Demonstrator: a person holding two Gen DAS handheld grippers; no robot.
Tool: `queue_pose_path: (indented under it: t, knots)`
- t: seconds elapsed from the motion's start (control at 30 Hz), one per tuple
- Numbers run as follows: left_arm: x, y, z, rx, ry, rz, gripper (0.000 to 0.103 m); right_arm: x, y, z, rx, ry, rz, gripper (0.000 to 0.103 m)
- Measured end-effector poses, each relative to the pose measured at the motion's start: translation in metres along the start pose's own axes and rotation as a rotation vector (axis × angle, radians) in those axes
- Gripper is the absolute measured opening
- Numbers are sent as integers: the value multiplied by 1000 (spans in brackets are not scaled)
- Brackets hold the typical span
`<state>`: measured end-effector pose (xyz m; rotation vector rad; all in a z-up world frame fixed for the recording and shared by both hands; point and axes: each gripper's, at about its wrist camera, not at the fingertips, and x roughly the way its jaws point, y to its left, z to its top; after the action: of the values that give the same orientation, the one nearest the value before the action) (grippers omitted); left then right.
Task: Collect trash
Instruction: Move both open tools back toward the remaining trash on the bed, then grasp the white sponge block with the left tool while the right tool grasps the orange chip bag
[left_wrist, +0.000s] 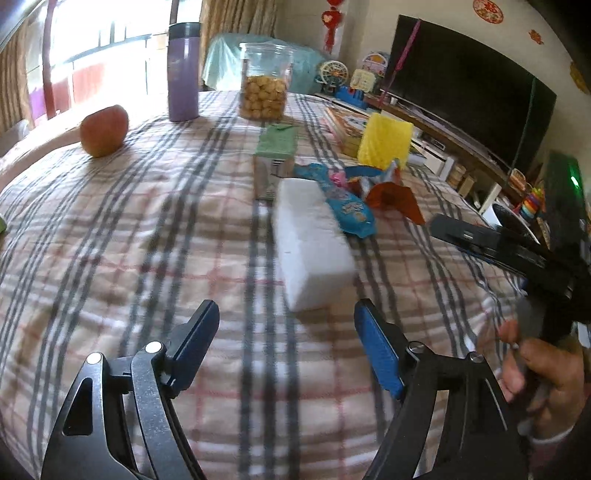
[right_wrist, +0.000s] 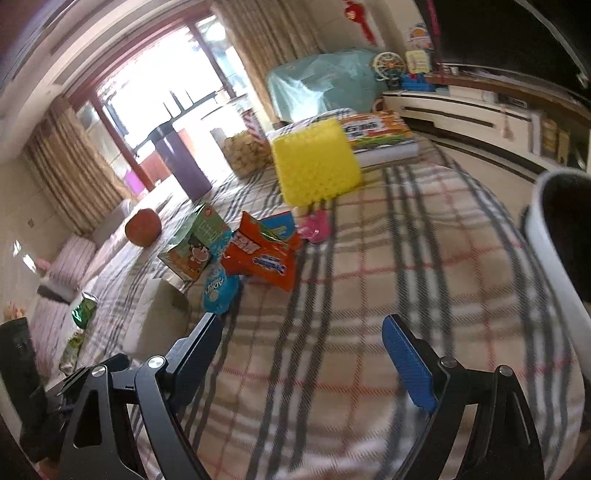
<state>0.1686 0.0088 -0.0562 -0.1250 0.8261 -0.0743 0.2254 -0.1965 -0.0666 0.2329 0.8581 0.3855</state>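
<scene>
Blurred by motion: plaid cloth (right_wrist: 369, 295) near the camera, wrapper print on blue packet (right_wrist: 216, 290) and orange packet (right_wrist: 262, 254) unreadable. Cut off by right edge: white-rimmed bin (right_wrist: 554, 251). Half hidden behind white foam block (left_wrist: 312, 243): small carton (left_wrist: 271, 170). Cut at right edge: hand (left_wrist: 543, 365).

Rig hardware: two handheld black grippers, blue pads.

Left gripper (left_wrist: 286, 314): black metal linkage arms with triangular cut-outs, silver pivot screws, jaws with ribbed blue pads on black backing. Right gripper (right_wrist: 301, 328): same build, same screws and blue pads. Hand (left_wrist: 539, 363) gripping its black handle wears a dark sleeve with a pale cuff edge.
</scene>
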Motion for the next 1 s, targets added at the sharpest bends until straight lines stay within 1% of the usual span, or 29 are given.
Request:
queue_pose_path:
  t: [0.07, 0.13, 0.23, 0.27, 0.3, 0.33, 0.37, 0.4, 0.43, 0.47, 0.5, 0.6, 0.7, 0.83, 1.0]
  knots:
    - [3, -8, 2, 20, -6, 5, 78, 9, 5, 5, -32, 11, -5, 88]
    - [6, -15, 6, 38, -24, 33, 78, 18, 8, 10, -53, 24, -7, 82]
    - [13, -12, 12, 18, -23, 61, 77, 30, 13, 19, -86, 39, -24, 72]
    - [16, -8, 14, -2, -19, 57, 77, 33, 14, 22, -96, 41, -29, 66]
    - [18, -5, 15, -15, -22, 54, 70, 36, 16, 23, -106, 42, -34, 61]
    - [21, -2, 17, -32, -9, 47, 62, 39, 17, 26, -117, 43, -41, 58]
    - [24, 1, 17, -41, 3, 36, 56, 41, 18, 27, -125, 45, -44, 49]
    - [27, 4, 17, -50, 14, 18, 46, 44, 20, 28, -129, 49, -41, 39]
    - [27, 5, 17, -56, 17, -9, 38, 45, 20, 28, -132, 52, -36, 32]
    - [26, 5, 16, -53, 10, -18, 34, 46, 21, 27, -135, 53, -27, 21]
    - [23, 3, 16, -43, -1, -26, 28, 45, 21, 26, -136, 52, -20, 14]
    - [21, -3, 15, -18, -12, -13, 27, 37, 20, 21, -123, 37, 4, 13]
    - [18, -6, 15, -10, -24, -19, 27, 26, 16, 15, -101, 27, 26, 13]
    - [13, -14, 13, 9, -25, -47, 27, 9, 4, 6, -63, 19, 28, 13]
    - [10, -36, 11, 48, -24, -97, 27, -14, -13, -9, -9, 6, 10, 13]
